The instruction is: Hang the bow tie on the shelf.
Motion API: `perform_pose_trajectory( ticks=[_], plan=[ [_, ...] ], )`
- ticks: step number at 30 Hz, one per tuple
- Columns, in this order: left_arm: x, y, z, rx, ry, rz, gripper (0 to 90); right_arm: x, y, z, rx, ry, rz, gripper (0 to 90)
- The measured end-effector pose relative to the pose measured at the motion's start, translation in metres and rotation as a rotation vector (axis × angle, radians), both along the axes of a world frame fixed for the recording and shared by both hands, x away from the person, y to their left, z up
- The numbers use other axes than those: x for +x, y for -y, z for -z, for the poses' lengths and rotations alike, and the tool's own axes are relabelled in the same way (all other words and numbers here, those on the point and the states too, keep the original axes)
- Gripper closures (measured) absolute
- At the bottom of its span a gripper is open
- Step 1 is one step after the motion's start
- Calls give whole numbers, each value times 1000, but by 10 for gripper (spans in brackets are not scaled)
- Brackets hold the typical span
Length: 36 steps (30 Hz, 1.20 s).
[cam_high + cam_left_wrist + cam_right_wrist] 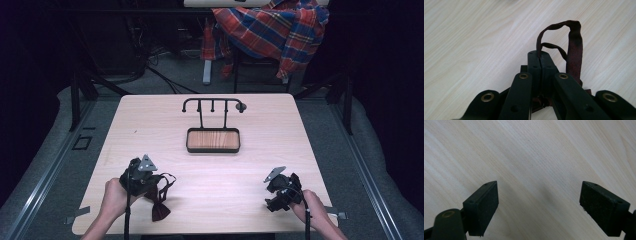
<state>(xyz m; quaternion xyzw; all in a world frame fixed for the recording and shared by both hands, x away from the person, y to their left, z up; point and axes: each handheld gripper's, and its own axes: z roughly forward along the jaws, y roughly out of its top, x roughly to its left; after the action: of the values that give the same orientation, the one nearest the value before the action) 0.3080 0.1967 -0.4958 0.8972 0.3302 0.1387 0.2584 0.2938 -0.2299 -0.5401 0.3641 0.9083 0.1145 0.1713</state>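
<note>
A pale wooden table [210, 125] fills the middle of the high view. At its lower left, the left gripper [141, 176] has its jaws pressed together on the thin strap [554, 35] of a dark red bow tie [160, 202], whose bow hangs or lies just below and right of the gripper, close to the table's near edge; whether it has cleared the surface cannot be told. In the left gripper view the strap loops up out of the closed pads. At the lower right, the right gripper [281, 192] rests over bare wood with its jaws wide apart, holding nothing. In the upper middle stands a black hanger stand [212, 107] with hooks and a wood-lined tray [213, 140], both empty. Judging by this, the pickup is done; carrying the tie to the stand and hanging it remains.
</note>
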Motion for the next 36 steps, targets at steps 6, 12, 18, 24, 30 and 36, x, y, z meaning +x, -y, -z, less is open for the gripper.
perform_pose_trajectory(
  ticks=[6, 12, 18, 24, 30, 36],
  plan=[
    [-2, -1, -6, -15, 28, -8, 890, 0, 0, 2, 15, 6, 5, 152],
    [-2, -2, -13, -29, 50, -19, 891, 0, 0, 0, -14, -3, -1, 152],
    [-1, -2, -18, -44, 74, -27, 891, 0, 0, 0, -12, -3, -2, 152],
    [2, 1, -23, -50, 92, -30, 890, 0, 0, 0, -5, 4, 3, 152],
    [6, 4, -29, -59, 114, -30, 890, 0, 0, 0, -6, -1, 4, 152],
    [10, 6, -34, -71, 133, -36, 890, 0, 1, 2, 10, 3, 11, 152]
  ],
)
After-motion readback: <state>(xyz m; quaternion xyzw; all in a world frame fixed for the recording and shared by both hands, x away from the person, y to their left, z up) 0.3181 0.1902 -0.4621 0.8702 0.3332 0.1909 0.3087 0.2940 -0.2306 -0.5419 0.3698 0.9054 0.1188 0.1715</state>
